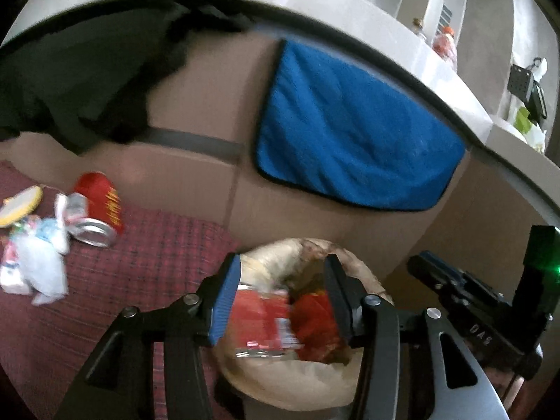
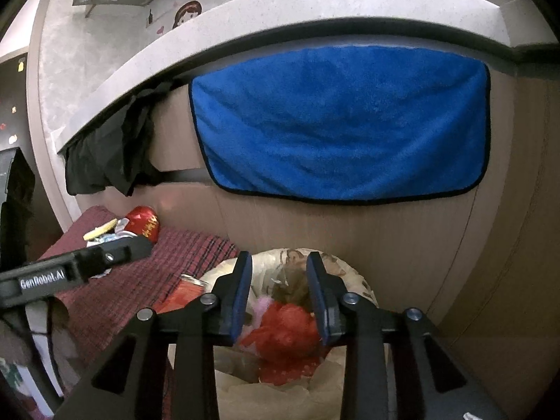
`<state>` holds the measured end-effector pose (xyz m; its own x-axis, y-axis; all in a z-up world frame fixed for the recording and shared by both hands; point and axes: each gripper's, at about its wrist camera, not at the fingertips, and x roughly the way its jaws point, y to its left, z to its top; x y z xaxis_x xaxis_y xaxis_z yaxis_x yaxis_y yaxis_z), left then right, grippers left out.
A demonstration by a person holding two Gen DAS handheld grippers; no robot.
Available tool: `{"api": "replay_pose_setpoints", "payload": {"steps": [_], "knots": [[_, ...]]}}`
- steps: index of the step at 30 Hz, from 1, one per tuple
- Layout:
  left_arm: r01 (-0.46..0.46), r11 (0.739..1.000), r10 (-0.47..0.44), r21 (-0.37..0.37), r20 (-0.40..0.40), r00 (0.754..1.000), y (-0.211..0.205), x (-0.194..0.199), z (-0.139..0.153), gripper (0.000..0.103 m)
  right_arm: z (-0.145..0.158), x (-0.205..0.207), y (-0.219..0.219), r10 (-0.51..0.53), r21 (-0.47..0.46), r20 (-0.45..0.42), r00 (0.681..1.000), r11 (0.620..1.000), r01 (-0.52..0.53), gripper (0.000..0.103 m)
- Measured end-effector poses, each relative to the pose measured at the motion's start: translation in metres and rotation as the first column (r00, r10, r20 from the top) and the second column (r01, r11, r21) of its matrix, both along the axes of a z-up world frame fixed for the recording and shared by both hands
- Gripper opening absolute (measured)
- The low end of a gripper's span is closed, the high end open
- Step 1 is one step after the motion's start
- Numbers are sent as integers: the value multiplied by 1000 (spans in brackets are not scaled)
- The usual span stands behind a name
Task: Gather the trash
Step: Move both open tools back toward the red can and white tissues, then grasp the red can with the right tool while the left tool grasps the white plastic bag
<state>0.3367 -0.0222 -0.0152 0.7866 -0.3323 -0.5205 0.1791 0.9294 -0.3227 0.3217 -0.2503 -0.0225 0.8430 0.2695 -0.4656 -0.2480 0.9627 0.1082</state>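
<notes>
My left gripper [image 1: 282,262] hangs open over the mouth of a bin lined with a beige bag [image 1: 266,255]. A blurred red and silver packet [image 1: 259,318] shows between its fingers with a gap on the right side, so the pads do not press on it. My right gripper [image 2: 280,259] is open above the same bin [image 2: 350,269], over a crumpled red wrapper [image 2: 283,329] lying inside. On the red checked cloth [image 1: 140,273] to the left lie a red can [image 1: 99,196], white wrappers [image 1: 38,262] and a yellow lid [image 1: 21,206].
A blue towel [image 2: 339,122] and a black cloth [image 2: 105,154] hang from the pale counter edge [image 2: 280,10] over brown cabinet fronts behind the bin. The right tool's black body [image 1: 483,301] sits close at the right of the left wrist view. Bottles stand on the counter [image 1: 444,42].
</notes>
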Motion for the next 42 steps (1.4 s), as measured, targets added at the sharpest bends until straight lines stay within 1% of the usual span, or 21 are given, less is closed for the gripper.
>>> {"api": "replay_pose_setpoints", "payload": {"steps": [6,11,16,20,21,23,27,28,30,32,35,38,39,42], "knots": [[-120,993,120,15,35,992,71,-21,19,50,17,-10,12,19,7,28,999,1000,-20,30],[-249,967,245,50,69,967,140,-44,30,50,35,-15,40,62,7,53,997,998,-62,30],[-338,939,334,58,72,940,204,-60,27,50,44,-15,81,130,18,48,990,991,-131,30],[-393,918,391,50,45,919,249,-70,13,50,43,-13,132,211,-12,34,977,977,-211,30],[-395,918,394,40,23,919,258,-68,7,50,41,-11,145,231,-18,28,973,973,-230,30],[-379,925,379,16,-24,925,269,-63,-9,50,36,-7,169,262,-31,14,965,965,-261,30],[-309,951,304,-20,-122,945,270,-37,-44,50,23,5,208,301,-46,-12,954,952,-301,30],[-303,953,297,-20,-139,945,271,-31,-49,50,19,9,215,306,-51,-22,952,951,-306,30],[-315,949,306,-29,-170,937,278,-22,-58,50,10,16,228,314,-61,-49,948,947,-316,30],[-343,938,332,-48,-160,930,293,-21,-57,50,0,22,240,329,-67,-83,941,940,-335,30],[-378,926,375,-13,-109,921,309,-26,-50,50,-19,32,264,369,-62,-156,916,922,-382,30],[-383,924,383,13,-70,921,321,-34,-45,50,-36,43,296,412,-27,-209,887,904,-426,30],[-378,926,379,16,-66,923,325,-36,-44,50,-38,45,304,414,-27,-209,886,903,-429,30],[-357,934,358,15,-66,932,333,-43,-45,50,-37,56,328,385,-82,-150,911,913,-399,30]]}}
